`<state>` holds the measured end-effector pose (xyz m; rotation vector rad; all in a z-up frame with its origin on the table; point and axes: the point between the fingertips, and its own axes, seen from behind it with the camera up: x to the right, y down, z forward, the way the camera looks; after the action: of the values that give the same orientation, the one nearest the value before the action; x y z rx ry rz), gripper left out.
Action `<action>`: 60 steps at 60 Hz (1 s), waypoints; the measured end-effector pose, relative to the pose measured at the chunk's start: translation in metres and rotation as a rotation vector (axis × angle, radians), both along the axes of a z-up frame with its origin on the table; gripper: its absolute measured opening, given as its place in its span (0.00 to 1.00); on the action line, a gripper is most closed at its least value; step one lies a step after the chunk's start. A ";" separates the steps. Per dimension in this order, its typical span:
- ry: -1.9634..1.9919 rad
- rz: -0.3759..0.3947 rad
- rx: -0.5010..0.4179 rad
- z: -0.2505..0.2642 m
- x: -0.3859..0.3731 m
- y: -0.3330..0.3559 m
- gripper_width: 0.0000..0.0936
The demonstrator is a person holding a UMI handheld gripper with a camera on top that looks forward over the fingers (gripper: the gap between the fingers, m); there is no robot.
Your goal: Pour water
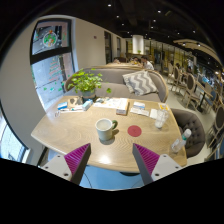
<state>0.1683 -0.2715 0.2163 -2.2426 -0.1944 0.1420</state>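
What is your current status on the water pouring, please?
Hand-held gripper open, empty, short of the table. Cup on the table ahead of the fingers, untouched; bottle at the table's edge. Nothing in the way.

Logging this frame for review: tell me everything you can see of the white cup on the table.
The white cup is round and opaque with a dark inside. It stands upright on the light wooden table, beside a red coaster but apart from it. It sits beyond the open gripper, untouched. Its contents cannot be told.
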 end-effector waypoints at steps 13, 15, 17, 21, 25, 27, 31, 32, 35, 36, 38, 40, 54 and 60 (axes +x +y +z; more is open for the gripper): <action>-0.008 0.003 -0.033 -0.050 0.118 -0.011 0.91; -0.012 0.000 -0.037 -0.059 0.138 -0.012 0.91; -0.014 -0.002 -0.032 -0.068 0.156 -0.012 0.92; -0.023 -0.007 -0.036 -0.087 0.193 -0.014 0.92; -0.026 -0.019 -0.035 -0.106 0.228 -0.010 0.91; -0.025 -0.025 -0.034 -0.115 0.244 -0.008 0.92; -0.017 -0.042 -0.022 -0.131 0.275 0.001 0.92; -0.014 -0.049 -0.021 -0.135 0.282 0.004 0.92; 0.000 -0.067 -0.020 -0.146 0.300 0.013 0.91; 0.004 -0.072 -0.017 -0.149 0.306 0.018 0.92; 0.012 -0.080 -0.005 -0.154 0.315 0.027 0.92; 0.017 -0.087 0.007 -0.158 0.324 0.038 0.92; 0.030 -0.124 0.101 -0.174 0.356 0.120 0.92; 0.026 -0.123 0.124 -0.178 0.357 0.144 0.88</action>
<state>0.5250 -0.1275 0.0384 -2.1215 -0.0496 0.0909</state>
